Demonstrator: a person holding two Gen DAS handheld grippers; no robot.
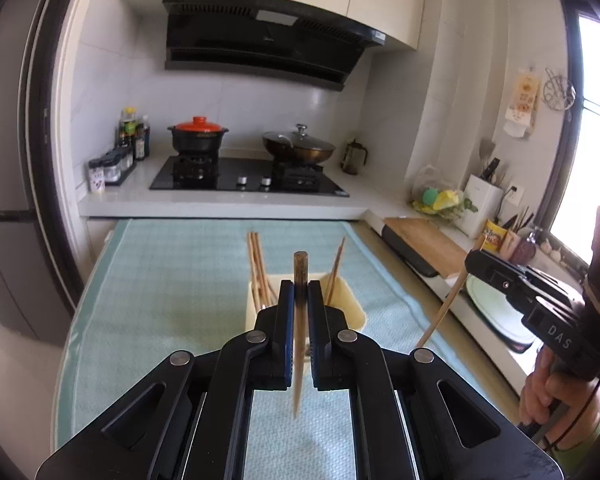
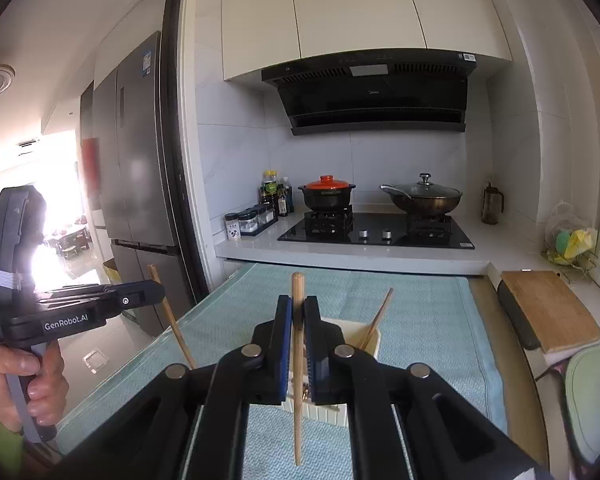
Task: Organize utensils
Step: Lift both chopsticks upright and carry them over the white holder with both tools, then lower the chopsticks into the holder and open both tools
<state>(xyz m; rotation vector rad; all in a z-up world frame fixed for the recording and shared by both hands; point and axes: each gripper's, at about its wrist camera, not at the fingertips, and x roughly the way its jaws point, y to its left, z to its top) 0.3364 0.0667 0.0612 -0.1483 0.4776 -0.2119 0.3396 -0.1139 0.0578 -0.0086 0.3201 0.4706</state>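
Kitchen, pale green cloth over table. Left gripper clamped on one dark-tipped wooden chopstick; right gripper clamped on one plain wooden chopstick. Cream rectangular holder sits just ahead, below both. Step: carrying. Next, likely: tip points down, lower into holder, release.

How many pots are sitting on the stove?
2. A black pot with a red lid sits on the left burner, and a dark wok with a glass lid sits on the right burner of the stove.
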